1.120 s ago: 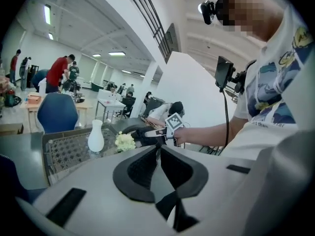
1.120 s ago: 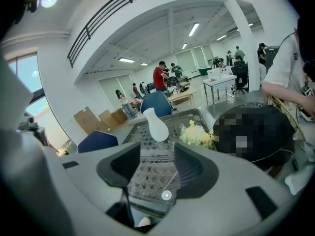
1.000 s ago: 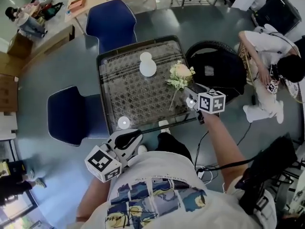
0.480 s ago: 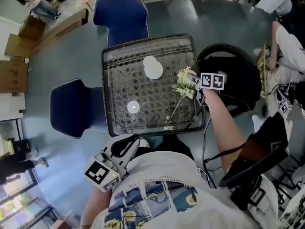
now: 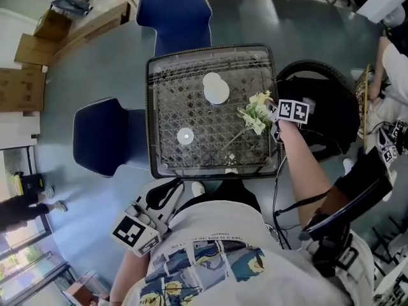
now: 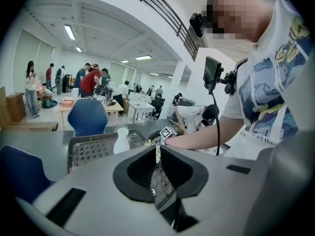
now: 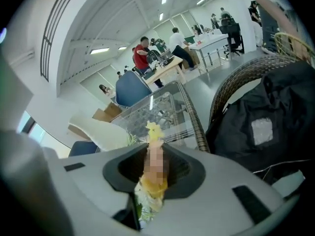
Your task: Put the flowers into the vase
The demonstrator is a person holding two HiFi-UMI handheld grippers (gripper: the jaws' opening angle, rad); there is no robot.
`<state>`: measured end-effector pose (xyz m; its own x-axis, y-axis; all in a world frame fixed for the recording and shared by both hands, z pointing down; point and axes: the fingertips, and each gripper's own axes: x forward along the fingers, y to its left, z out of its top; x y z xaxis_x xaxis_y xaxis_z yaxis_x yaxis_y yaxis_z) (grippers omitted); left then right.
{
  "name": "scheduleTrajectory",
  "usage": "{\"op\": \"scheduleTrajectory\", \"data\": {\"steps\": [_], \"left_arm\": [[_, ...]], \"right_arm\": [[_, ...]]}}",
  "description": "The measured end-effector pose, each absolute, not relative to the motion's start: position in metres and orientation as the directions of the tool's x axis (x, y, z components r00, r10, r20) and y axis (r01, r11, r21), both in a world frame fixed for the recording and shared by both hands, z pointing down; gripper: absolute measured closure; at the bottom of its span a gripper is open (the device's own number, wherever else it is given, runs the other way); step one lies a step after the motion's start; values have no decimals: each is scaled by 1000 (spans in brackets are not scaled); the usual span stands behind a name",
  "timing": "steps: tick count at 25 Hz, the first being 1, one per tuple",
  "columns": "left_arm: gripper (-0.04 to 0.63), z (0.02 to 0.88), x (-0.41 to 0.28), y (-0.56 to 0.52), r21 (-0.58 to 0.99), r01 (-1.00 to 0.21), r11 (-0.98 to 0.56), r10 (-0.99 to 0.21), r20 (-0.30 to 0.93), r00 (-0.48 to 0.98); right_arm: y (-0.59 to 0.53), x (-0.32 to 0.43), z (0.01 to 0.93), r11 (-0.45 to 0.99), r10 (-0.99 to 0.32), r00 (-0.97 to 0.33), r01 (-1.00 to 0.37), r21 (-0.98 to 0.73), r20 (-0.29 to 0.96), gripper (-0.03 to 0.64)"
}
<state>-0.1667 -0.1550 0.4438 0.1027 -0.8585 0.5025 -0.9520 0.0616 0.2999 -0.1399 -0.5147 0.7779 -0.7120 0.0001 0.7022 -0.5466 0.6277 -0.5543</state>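
Observation:
A bunch of pale flowers (image 5: 255, 115) lies on the wicker-pattern glass table (image 5: 153, 107) near its right edge, with the stem (image 5: 233, 138) pointing toward the front. My right gripper (image 5: 271, 115) is at the flower heads, and its jaws are closing with the blossoms (image 7: 150, 191) squeezed between them. The white vase (image 5: 216, 89) stands upright at the table's far middle, to the left of the flowers. In the left gripper view the vase (image 6: 120, 140) shows beyond the jaws. My left gripper (image 5: 162, 193) hangs off the table's front edge, shut and empty.
A small white disc (image 5: 185, 136) lies on the table's left half. Two blue chairs (image 5: 175, 11) (image 5: 102, 136) stand behind and left of the table. A round wicker chair with a black bag (image 5: 325, 113) is close on the right. A person (image 5: 389, 107) crouches further right.
My right gripper came down from the table's front right corner onto the flower heads and its jaws closed in on them. The left gripper stayed low by the front edge.

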Motion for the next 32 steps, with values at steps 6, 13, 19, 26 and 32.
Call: {"op": "scheduleTrajectory", "data": {"steps": [6,13,19,26,32], "left_arm": [[583,441,-181,-144,305,-952,34,-879,462,117],[583,449,-180,-131,312,-950,-14,-906,397,144],[583,425,-192,-123,318,-946,-60,-912,367,181],[583,419,-198,-104,310,-950,-45,-931,331,152],[583,415,-213,-80,314,-949,31,-941,329,78]], "right_arm": [[-512,-147,716,765,-105,-734,-491,-417,671,548],[-519,-153,592,899,-268,-798,-408,-156,540,549],[-496,-199,437,951,-306,-877,-298,80,370,551],[-457,-251,326,925,-290,-944,-235,299,157,551],[-442,-302,316,882,-270,-959,-211,421,86,551]]}}
